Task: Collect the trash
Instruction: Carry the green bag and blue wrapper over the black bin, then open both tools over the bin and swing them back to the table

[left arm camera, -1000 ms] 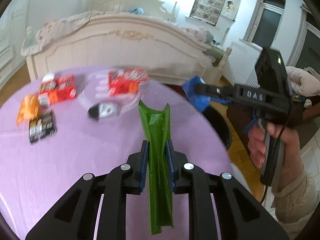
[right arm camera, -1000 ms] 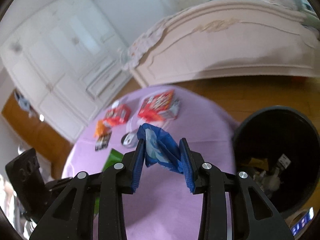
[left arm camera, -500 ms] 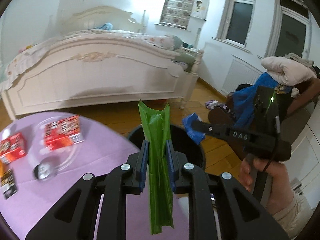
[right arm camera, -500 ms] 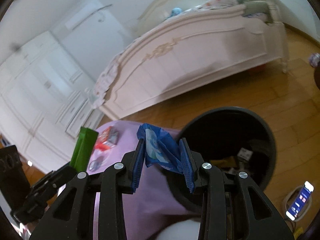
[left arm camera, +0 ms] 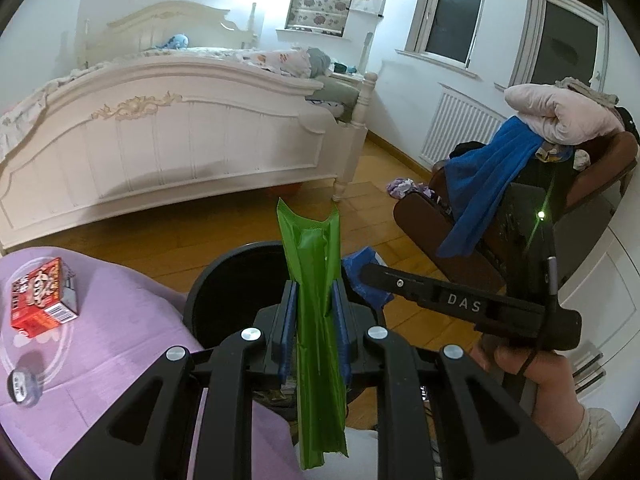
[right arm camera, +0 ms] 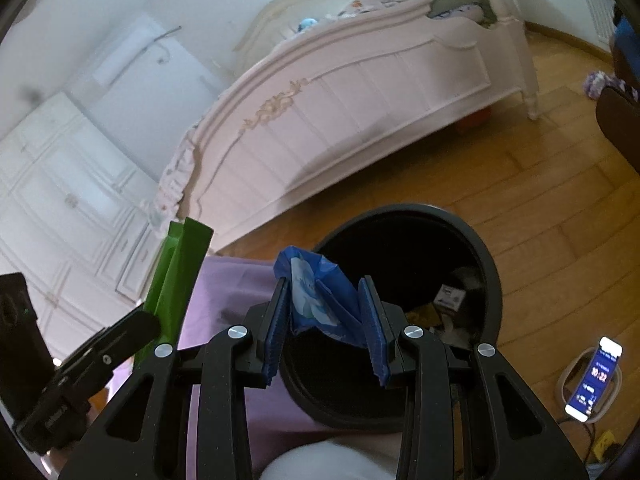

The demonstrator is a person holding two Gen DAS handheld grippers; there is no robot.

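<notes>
My left gripper (left arm camera: pixel 313 308) is shut on a long green wrapper (left arm camera: pixel 316 320), held upright above the near rim of the black trash bin (left arm camera: pixel 224 280). My right gripper (right arm camera: pixel 326 312) is shut on a crumpled blue wrapper (right arm camera: pixel 316 296), held over the open bin (right arm camera: pixel 490 280), which has some trash inside. The green wrapper (right arm camera: pixel 180 272) and left gripper show at the left of the right wrist view. The blue wrapper (left arm camera: pixel 362 270) and right gripper show just right of the green wrapper in the left wrist view.
The purple-clothed table (left arm camera: pixel 120 340) holds a red box (left arm camera: pixel 38 298) and a small dark item (left arm camera: pixel 22 380) on clear plastic. A white bed (left arm camera: pixel 180 136) stands behind. An armchair with clothes (left arm camera: pixel 520 184) is right. A phone (right arm camera: pixel 596 380) lies on the wooden floor.
Both grippers have swung right from over the table to over the bin, each still holding its wrapper. The table's trash has slid to the left edge of the left view.
</notes>
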